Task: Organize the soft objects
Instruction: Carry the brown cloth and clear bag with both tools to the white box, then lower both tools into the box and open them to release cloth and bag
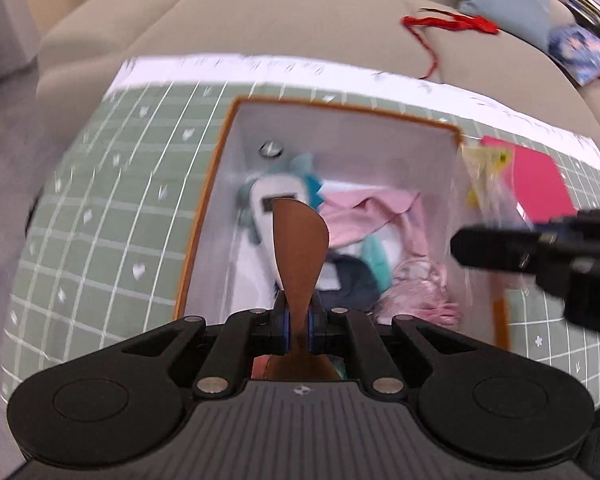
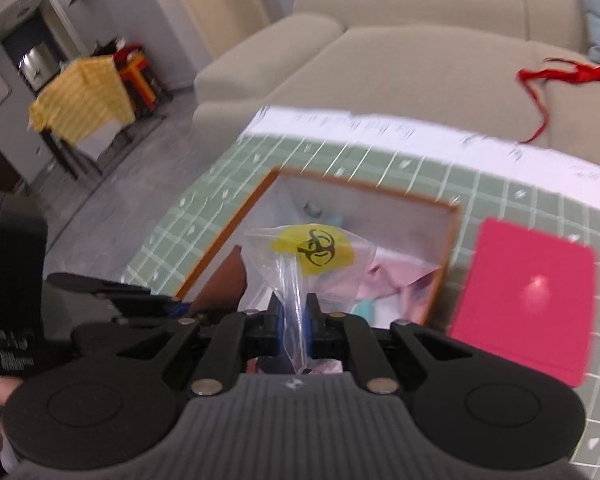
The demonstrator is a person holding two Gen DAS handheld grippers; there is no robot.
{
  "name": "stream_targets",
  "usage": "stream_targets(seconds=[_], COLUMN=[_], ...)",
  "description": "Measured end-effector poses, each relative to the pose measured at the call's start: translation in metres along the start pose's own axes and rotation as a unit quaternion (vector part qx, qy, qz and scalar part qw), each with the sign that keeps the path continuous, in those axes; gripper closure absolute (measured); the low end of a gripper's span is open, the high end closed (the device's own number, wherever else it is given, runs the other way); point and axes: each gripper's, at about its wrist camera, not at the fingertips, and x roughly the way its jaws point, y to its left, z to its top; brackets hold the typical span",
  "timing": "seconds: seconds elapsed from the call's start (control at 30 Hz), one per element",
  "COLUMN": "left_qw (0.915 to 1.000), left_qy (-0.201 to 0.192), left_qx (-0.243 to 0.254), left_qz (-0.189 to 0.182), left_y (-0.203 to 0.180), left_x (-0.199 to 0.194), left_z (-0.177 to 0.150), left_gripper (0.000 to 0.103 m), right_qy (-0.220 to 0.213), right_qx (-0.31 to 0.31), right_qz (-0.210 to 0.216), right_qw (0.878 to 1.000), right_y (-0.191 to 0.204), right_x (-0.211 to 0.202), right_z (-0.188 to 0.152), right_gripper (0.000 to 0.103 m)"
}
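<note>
The left hand-held gripper [image 1: 298, 322] is clamped on a brown flap [image 1: 298, 252] above the orange-rimmed storage box [image 1: 204, 216]. The right hand-held gripper [image 2: 294, 330] is clamped on a clear plastic bag [image 2: 320, 264] bearing a yellow biohazard label, also above the box. Soft items [image 1: 364, 216] lie inside the box. A pink card [image 2: 524, 300] lies on the tabletop [image 1: 100, 208] beside the box.

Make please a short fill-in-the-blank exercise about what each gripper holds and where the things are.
1. The left gripper is shut on a thin ____ piece.
2. The clear plastic bag in the right gripper has a ____ label with a black symbol.
3. The plush toy and pink cloth lie inside the ____.
4. The pink card lies on the green ____ cloth.

Missing words: brown; yellow; box; checked
</note>
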Motion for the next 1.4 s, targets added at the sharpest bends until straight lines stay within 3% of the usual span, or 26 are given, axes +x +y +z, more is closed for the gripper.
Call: stream_targets(seconds=[0.1,0.17,0.3,0.4,0.43,0.47,0.53,0.6,0.67,0.77,0.83,0.9,0.97,1.13,1.3,1.4], left_qw=[0.9998,0.9997,0.9995,0.9994,0.9995,0.9995,0.9995,0.9989,0.9975,0.9956,0.9938,0.992,0.9903,0.9853,0.9835,0.9832], left_qy=[0.009,0.011,0.009,0.012,0.012,0.012,0.005,-0.007,-0.015,-0.028,-0.037,-0.042,-0.047,-0.035,-0.052,-0.077], left_qx=[-0.015,-0.021,-0.03,-0.031,-0.03,-0.027,-0.028,-0.041,-0.066,-0.089,-0.105,-0.119,-0.131,-0.16,-0.171,-0.165], left_qz=[-0.003,-0.002,0.003,0.004,0.004,0.005,0.01,0.022,0.021,0.006,0.003,0.003,-0.006,-0.047,-0.022,-0.015], left_y=[0.011,0.017,0.025,0.024,0.024,0.022,0.021,0.023,0.027,0.028,0.028,0.028,0.029,0.024,0.01,-0.003], left_x=[0.012,0.016,0.021,0.024,0.023,0.023,0.022,0.021,0.021,0.016,0.012,0.009,0.007,0.001,-0.011,-0.024], left_z=[-0.007,-0.01,-0.014,-0.015,-0.014,-0.015,-0.015,-0.015,-0.016,-0.017,-0.016,-0.015,-0.013,-0.01,-0.008,-0.003], left_gripper=[0.095,0.095,0.095,0.094,0.094,0.093,0.088,0.081,0.08,0.077,0.064,0.036,0.017,0.013,0.013,0.013], right_qy=[0.025,0.047,0.054,0.057,0.058,0.059,0.057,0.053,0.049,0.028,0.016,0.0,-0.008,-0.026,-0.056,-0.071], right_qx=[-0.012,0.004,-0.002,-0.002,0.003,0.005,0.0,-0.014,-0.022,-0.026,-0.044,-0.065,-0.076,-0.07,-0.049,-0.032], right_qz=[-0.028,-0.025,-0.033,-0.032,-0.031,-0.027,-0.016,-0.01,0.004,0.025,0.017,0.003,-0.006,-0.003,-0.028,-0.067], right_qw=[0.999,0.999,0.998,0.998,0.998,0.998,0.998,0.998,0.999,0.999,0.999,0.998,0.997,0.997,0.997,0.995], right_y=[0.002,-0.003,-0.003,-0.004,-0.005,-0.005,-0.003,0.001,0.001,0.001,0.005,0.009,0.008,-0.002,-0.016,-0.035], right_x=[0.025,0.039,0.048,0.053,0.054,0.055,0.051,0.046,0.042,0.029,0.02,0.009,0.0,-0.022,-0.046,-0.068], right_z=[-0.006,-0.009,-0.016,-0.017,-0.017,-0.017,-0.019,-0.02,-0.02,-0.022,-0.023,-0.024,-0.024,-0.028,-0.035,-0.042], right_gripper=[0.095,0.092,0.086,0.077,0.072,0.059,0.049,0.047,0.03,0.027,0.027,0.027,0.023,0.018,0.014,0.008])
